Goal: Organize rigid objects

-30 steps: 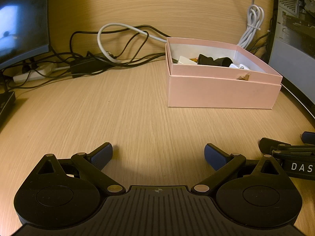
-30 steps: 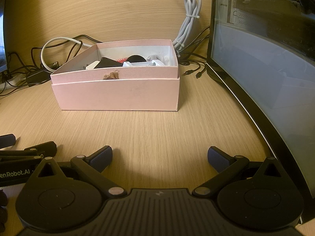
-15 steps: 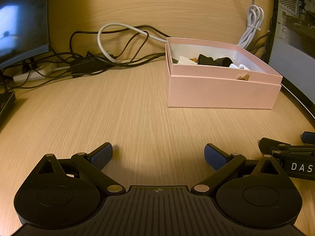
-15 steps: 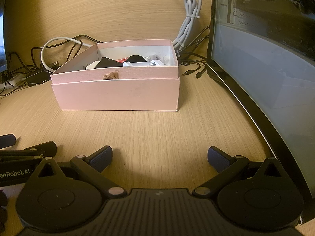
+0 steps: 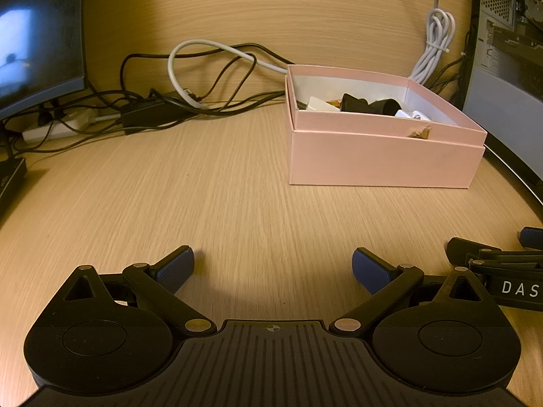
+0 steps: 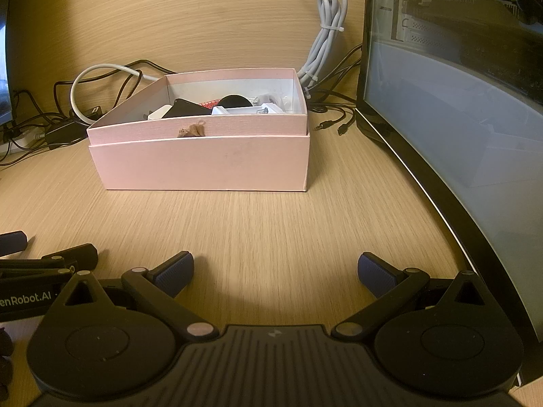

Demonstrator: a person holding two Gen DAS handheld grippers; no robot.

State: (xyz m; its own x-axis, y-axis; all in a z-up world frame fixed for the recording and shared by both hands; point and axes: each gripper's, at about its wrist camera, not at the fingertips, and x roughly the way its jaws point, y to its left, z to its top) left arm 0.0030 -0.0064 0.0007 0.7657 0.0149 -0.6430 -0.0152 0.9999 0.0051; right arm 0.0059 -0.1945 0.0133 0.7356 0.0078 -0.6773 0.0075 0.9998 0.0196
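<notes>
A pink open box [image 5: 383, 159] stands on the wooden desk, ahead and to the right in the left wrist view, and ahead, slightly left, in the right wrist view [image 6: 203, 162]. It holds several small black and white objects [image 6: 234, 107]; most of them are hidden by the box wall. My left gripper [image 5: 273, 268] is open and empty, low over the desk, well short of the box. My right gripper [image 6: 276, 271] is open and empty too, beside the left one.
A tangle of black and white cables [image 5: 190, 91] and a power strip [image 5: 54, 129] lie at the back. A monitor [image 5: 37, 34] stands at the left. A curved monitor [image 6: 458, 118] and a computer case [image 6: 451, 3] close off the right side.
</notes>
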